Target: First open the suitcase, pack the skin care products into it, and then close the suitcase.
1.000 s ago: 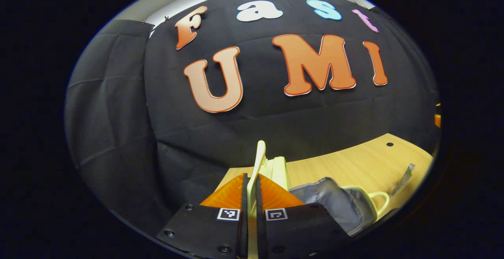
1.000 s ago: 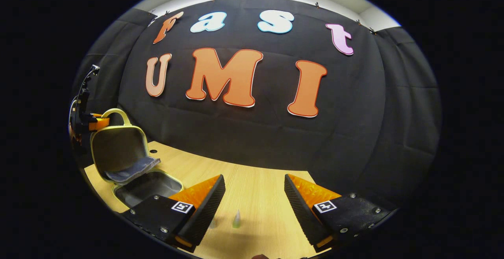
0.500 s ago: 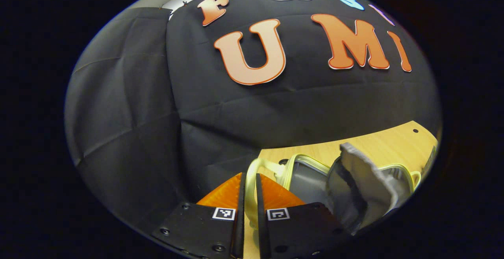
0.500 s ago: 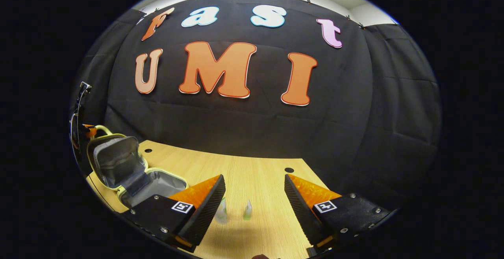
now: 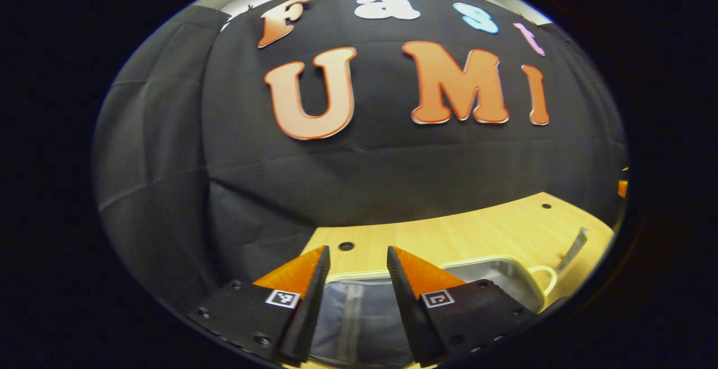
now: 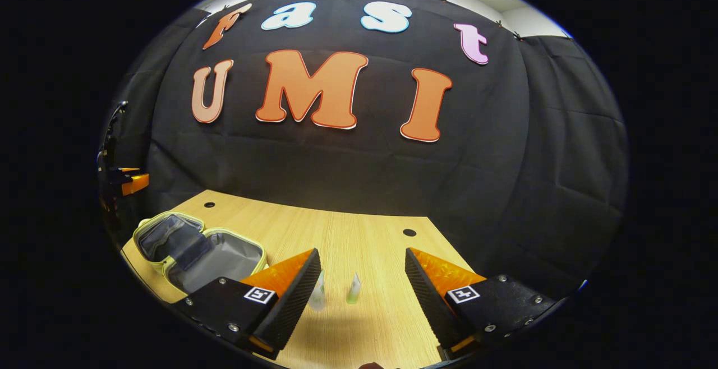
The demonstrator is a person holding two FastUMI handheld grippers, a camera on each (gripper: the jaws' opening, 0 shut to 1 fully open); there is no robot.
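- Suitcase [image 6: 199,248]: lies opened flat at the left end of the wooden table [image 6: 359,229], both grey-lined halves facing up.
- Left gripper [image 5: 352,257]: jaws apart, holding nothing, poised just above the open suitcase's lining.
- Right gripper [image 6: 363,262]: jaws wide, empty, above the table.
- Two small skin care tubes [image 6: 335,290]: upright on the table, between the right gripper's fingers, beside the suitcase.

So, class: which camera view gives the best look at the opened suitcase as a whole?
The right gripper view: the suitcase lies flat open on the table, both halves visible. The left gripper view shows part of its grey lining and rim, behind the left gripper.
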